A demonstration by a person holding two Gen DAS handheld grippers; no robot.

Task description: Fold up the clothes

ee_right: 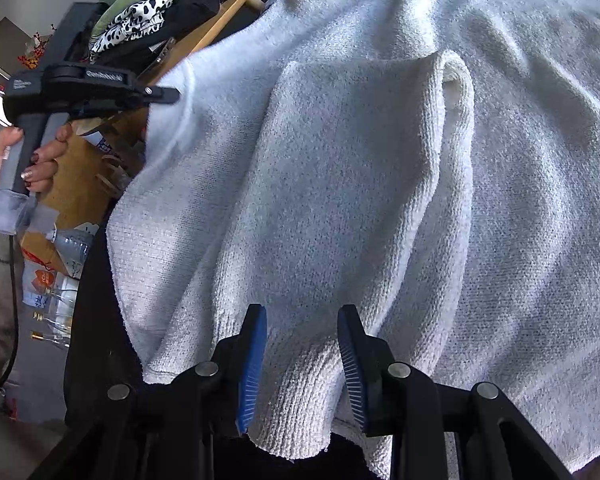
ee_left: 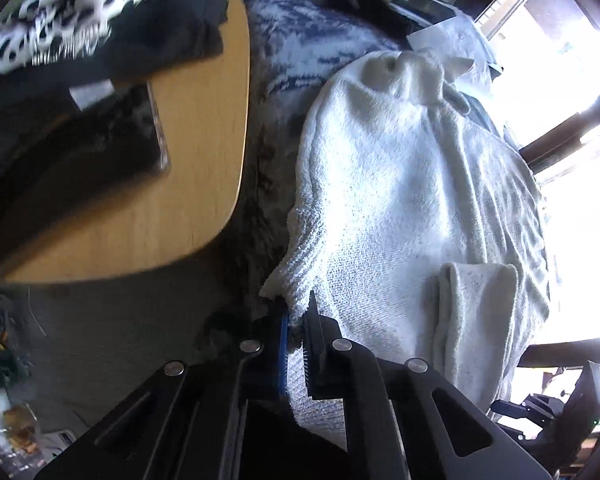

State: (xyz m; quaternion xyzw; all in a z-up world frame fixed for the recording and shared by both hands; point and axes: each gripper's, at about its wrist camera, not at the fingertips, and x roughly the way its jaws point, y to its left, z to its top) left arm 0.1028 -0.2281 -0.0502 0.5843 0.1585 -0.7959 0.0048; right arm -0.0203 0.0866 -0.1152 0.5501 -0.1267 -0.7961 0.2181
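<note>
A white knitted sweater (ee_left: 400,200) lies spread out, with one sleeve (ee_left: 476,312) folded across its body. My left gripper (ee_left: 296,320) is shut on the sweater's near left edge, and the cloth is pinched between the blue pad and the black pad. In the right wrist view the sweater (ee_right: 520,160) fills the frame. There my right gripper (ee_right: 302,360) is closed on the sleeve cuff (ee_right: 296,400), which fills the gap between the pads and hangs below them. The left gripper (ee_right: 168,95) shows at the left, held by a hand (ee_right: 40,160).
A wooden seat (ee_left: 204,160) on the left carries folded black clothes, a black-and-white patterned cloth (ee_left: 60,32) and a dark flat object (ee_left: 100,140). A blue-and-white blanket (ee_left: 300,40) lies beyond the sweater. Bottles (ee_right: 60,280) stand on the floor. A bright window (ee_left: 560,40) is at the right.
</note>
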